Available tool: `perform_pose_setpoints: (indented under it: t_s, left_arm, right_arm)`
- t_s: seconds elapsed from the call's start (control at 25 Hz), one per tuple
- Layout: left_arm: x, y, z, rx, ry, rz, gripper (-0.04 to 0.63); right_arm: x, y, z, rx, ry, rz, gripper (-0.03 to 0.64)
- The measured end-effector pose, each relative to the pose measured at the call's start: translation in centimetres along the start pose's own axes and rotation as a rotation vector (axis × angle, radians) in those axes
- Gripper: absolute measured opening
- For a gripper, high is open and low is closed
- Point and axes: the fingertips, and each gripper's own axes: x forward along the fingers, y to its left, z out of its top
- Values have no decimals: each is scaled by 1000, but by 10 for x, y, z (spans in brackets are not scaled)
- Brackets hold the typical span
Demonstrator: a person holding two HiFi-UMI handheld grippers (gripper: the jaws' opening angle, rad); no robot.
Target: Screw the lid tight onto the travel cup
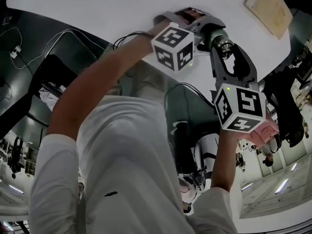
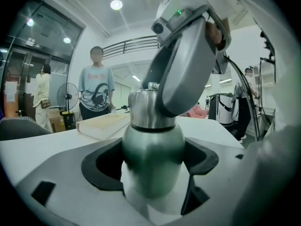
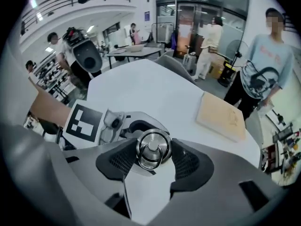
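The steel travel cup (image 2: 153, 159) stands on the white table (image 3: 155, 88), and my left gripper (image 2: 153, 171) is shut on its body, black pads (image 2: 101, 166) against both sides. Its lid (image 3: 153, 149), steel with a ring on top, sits on the cup's neck. My right gripper (image 3: 151, 158) comes down from above and is shut on that lid, one ribbed pad on each side. In the head view the lid and cup (image 1: 223, 43) show between the left gripper (image 1: 212, 29) and the right gripper (image 1: 228, 55). The right gripper's finger (image 2: 183, 74) hides part of the lid.
A tan book (image 3: 221, 117) lies on the table beyond the cup. People stand past the table's far edge, one in a light printed shirt (image 2: 96, 86). The left gripper's marker cube (image 3: 84, 123) sits close beside the lid.
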Motion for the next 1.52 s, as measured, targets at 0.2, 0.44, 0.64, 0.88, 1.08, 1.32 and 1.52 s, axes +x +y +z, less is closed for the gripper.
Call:
perform_pose_setpoints:
  t_s: [0.2, 0.44, 0.64, 0.88, 1.08, 1.32, 1.52]
  left_arm:
    - [0, 0, 0, -2, -1, 2, 357]
    - [1, 0, -1, -4, -1, -4, 357]
    - [1, 1, 0, -5, -1, -6, 357]
    - [-2, 0, 1, -1, -1, -7, 357]
    - [-1, 0, 2, -2, -1, -8, 357]
    - [-1, 0, 1, 0, 1, -7, 357]
    - [-1, 0, 2, 6, -1, -7, 357]
  right_arm:
    - [-5, 1, 1, -24, -38, -1, 240]
    - [-32, 23, 11, -399, -27, 164, 264]
    - [-44, 37, 11, -887, 21, 323, 268]
    - [-42, 31, -2, -1388, 108, 427, 268]
    - [-27, 26, -17, -1584, 199, 528, 268]
    - [-9, 23, -24, -1817, 210, 528, 247]
    - [-7, 25, -22, -1723, 176, 492, 238]
